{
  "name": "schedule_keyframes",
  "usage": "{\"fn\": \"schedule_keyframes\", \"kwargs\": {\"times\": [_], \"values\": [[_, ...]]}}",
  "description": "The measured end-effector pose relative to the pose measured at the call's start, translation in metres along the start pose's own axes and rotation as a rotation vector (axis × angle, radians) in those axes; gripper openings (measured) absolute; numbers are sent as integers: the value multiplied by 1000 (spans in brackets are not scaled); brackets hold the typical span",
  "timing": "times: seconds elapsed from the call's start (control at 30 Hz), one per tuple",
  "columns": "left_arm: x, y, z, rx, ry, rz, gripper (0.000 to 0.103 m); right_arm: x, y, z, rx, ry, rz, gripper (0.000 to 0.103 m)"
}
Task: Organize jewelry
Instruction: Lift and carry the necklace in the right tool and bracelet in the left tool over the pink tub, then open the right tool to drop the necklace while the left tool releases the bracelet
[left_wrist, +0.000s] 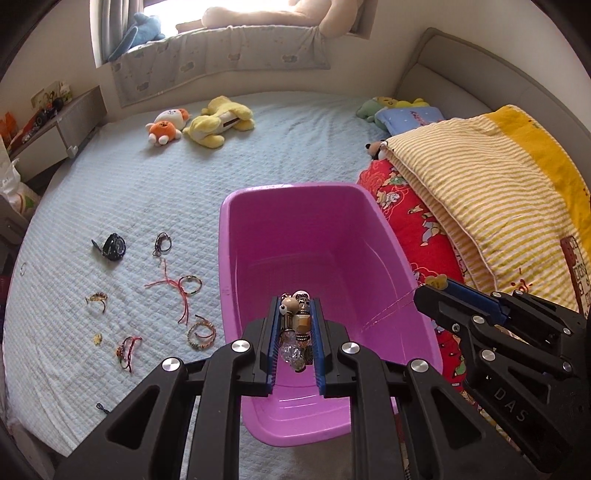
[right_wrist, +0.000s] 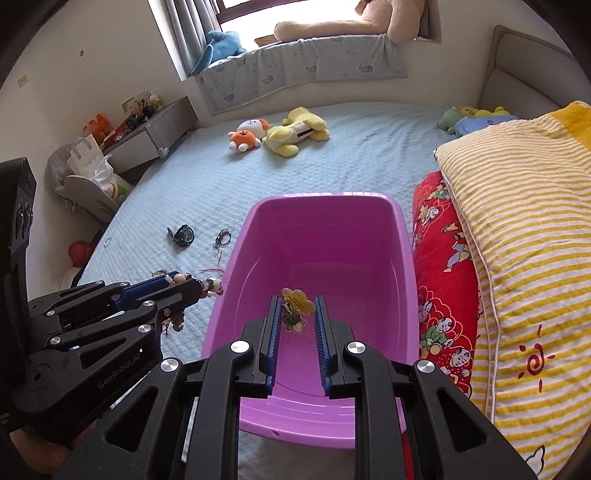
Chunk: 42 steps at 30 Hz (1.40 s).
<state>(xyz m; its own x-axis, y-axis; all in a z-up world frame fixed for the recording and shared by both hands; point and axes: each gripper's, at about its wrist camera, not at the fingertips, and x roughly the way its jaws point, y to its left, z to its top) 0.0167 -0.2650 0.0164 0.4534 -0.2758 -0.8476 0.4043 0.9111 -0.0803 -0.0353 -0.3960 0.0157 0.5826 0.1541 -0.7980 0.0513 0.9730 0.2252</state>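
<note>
My left gripper (left_wrist: 295, 328) pinches a bead bracelet (left_wrist: 294, 325) over the pink tub (left_wrist: 236, 258). The beads look hard, bumpy and light; the glass ones could slip, so I squeeze the middle. My right gripper (right_wrist: 298, 314) pinches a small yellow charm (right_wrist: 297, 301) on thin thread, over the tub too. More bracelets (left_wrist: 201, 334) lie left on the soft blue bed (left_wrist: 147, 192).

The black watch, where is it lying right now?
The black watch lies on the pale blue bedspread, left of the pink tub, beside a metal clasp.
</note>
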Motion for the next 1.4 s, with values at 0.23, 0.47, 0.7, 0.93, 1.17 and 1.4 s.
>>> {"fn": "schedule_keyframes", "kwargs": {"times": [0.23,0.47,0.7,0.93,1.17,1.4], "values": [[40,11,-3,-45,100,33,16,44,-19,-1,39,120,13,18],[76,18,-2,-46,201,8,16,80,-32,-2,139,230,10,18],[108,20,-8,-45,294,15,17,112,-36,-13,186,324,-28,18],[98,26,-1,-30,241,73,79,112,-46,-17,212,357,-85,56],[92,28,-3,-30,253,89,79,102,-50,-22,228,369,-94,60],[81,35,-5,-48,260,100,79,91,-45,-23,235,373,-85,63]]}}
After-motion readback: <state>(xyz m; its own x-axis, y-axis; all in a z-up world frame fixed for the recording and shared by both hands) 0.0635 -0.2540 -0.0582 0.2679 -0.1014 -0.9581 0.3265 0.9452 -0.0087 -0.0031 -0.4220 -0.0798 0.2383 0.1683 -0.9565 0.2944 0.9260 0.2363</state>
